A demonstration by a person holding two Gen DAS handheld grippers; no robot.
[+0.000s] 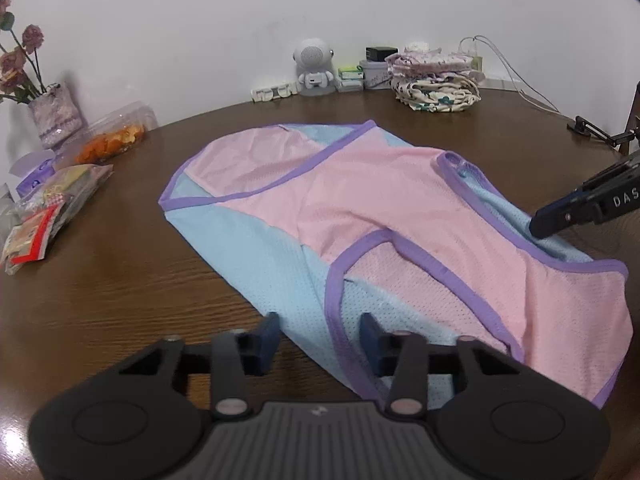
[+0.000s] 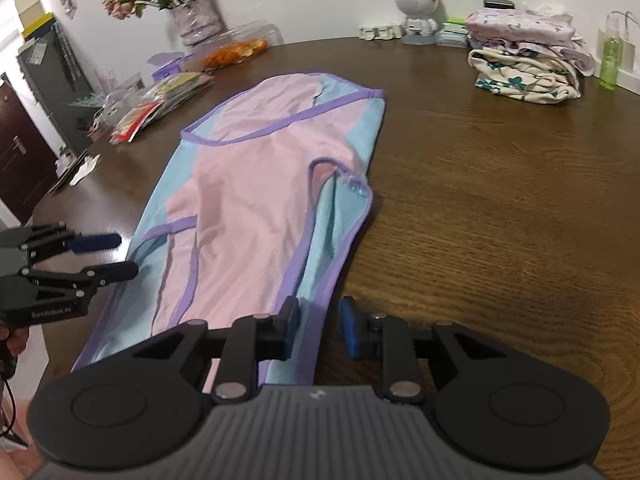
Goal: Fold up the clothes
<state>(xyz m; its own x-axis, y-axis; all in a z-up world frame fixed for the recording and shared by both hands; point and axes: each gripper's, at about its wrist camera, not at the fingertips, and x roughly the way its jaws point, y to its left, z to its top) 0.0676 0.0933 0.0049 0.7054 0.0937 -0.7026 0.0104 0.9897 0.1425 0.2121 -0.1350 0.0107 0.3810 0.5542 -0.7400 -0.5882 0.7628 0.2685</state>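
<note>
A pink and light-blue mesh garment (image 1: 380,208) with purple trim lies spread flat on the brown wooden table (image 1: 120,300). In the left wrist view, my left gripper (image 1: 320,336) hovers at the garment's near blue corner. Its jaws are apart, and the cloth lies under the gap without being pinched. The right gripper (image 1: 538,226) reaches in from the right onto the garment's blue edge. In the right wrist view, my right gripper (image 2: 320,320) stands open over the near trimmed edge of the garment (image 2: 248,184). The left gripper (image 2: 124,254) is at the left edge, fingers apart.
A stack of folded patterned clothes (image 2: 528,64) sits at the back right beside a green bottle (image 2: 608,60). Snack bags (image 1: 52,208), a tub of orange peel (image 1: 112,140) and a flower vase (image 1: 56,120) line the left. A small white robot figure (image 1: 314,68) stands by the wall.
</note>
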